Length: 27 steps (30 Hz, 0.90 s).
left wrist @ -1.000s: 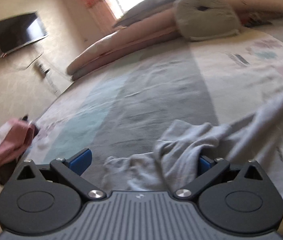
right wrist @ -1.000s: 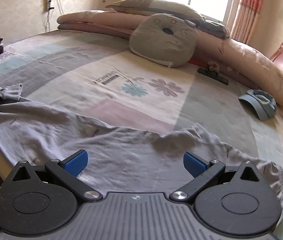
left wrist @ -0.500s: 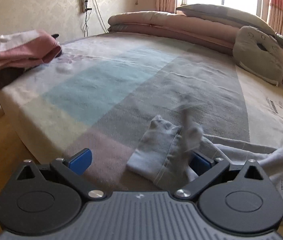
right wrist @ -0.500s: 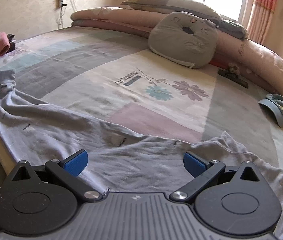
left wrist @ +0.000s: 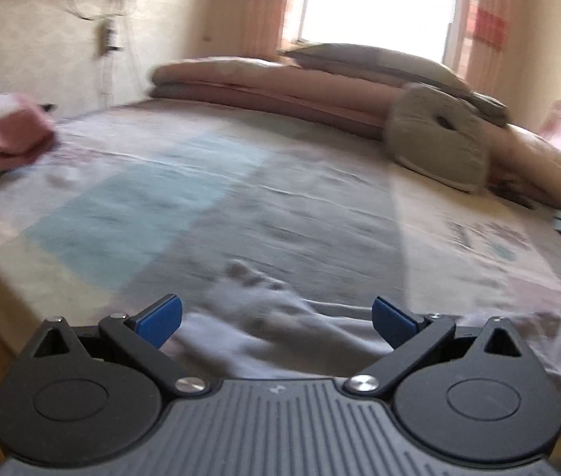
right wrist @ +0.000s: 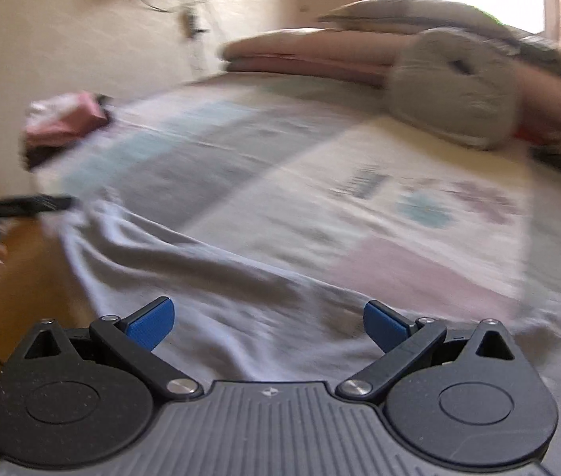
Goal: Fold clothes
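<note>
The grey garment (right wrist: pixel 217 289) lies along the near edge of the bed (right wrist: pixel 320 182), its long axis running across that edge. It lies under both grippers: left gripper (left wrist: pixel 276 319) and right gripper (right wrist: pixel 268 321) hover with jaws spread, holding nothing.

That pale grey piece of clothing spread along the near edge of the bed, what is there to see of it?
The pale grey soft-fabric garment lies spread and wrinkled along the near edge of the patchwork bedspread, one end reaching the bed's left corner, where part of it drapes over the side. It looks like thin, limp cloth with long folds; blur hides finer details. Both open claws, the left claw and right claw, hang over it, gripping nothing.
</note>
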{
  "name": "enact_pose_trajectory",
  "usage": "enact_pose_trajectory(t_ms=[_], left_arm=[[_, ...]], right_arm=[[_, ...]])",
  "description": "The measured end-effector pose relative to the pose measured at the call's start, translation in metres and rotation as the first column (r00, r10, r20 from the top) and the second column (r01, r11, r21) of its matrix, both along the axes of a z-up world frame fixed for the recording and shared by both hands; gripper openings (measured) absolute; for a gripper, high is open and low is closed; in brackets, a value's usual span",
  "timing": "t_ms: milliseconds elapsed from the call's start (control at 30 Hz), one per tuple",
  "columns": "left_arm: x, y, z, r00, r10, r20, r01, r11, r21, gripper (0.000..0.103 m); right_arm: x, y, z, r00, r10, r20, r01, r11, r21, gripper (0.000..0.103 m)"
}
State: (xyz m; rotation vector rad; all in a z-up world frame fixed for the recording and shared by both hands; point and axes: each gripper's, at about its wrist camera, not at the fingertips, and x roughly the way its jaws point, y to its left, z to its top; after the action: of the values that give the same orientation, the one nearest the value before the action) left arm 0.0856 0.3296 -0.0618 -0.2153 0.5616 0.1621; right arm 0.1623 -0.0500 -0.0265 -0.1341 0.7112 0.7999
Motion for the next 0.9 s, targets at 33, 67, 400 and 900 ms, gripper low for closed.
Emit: enact_pose_trajectory(t_ms=[33,67,400,900], left_arm=[[0.004,-0.002,-0.003,1.000,-0.028,-0.014,0.027,1.000,-0.016,0.102],[0.008,-0.004,-0.007,0.998,-0.046,-0.038,0.045,0.998,-0.034,0.102],[-0.009,-0.016,-0.007,0.998,-0.025,-0.053,0.022,0.998,-0.053,0.102],[-0.011,-0.020,-0.001,0.999,-0.021,-0.034,0.020,1.000,-0.016,0.102]], right_arm=[[0.005,0.009,0.001,0.999,0.038,-0.018,-0.038,0.999,0.020,0.090],[0.011,0.017,0.003,0.997,0.076,-0.035,-0.074,0.997,0.038,0.080],[0.052,0.128,-0.010,0.939,0.338,-0.062,-0.341,0.939,-0.038,0.014],[0.050,0.170,-0.042,0.872,0.488,-0.030,-0.484,0.853,-0.193,0.033]])
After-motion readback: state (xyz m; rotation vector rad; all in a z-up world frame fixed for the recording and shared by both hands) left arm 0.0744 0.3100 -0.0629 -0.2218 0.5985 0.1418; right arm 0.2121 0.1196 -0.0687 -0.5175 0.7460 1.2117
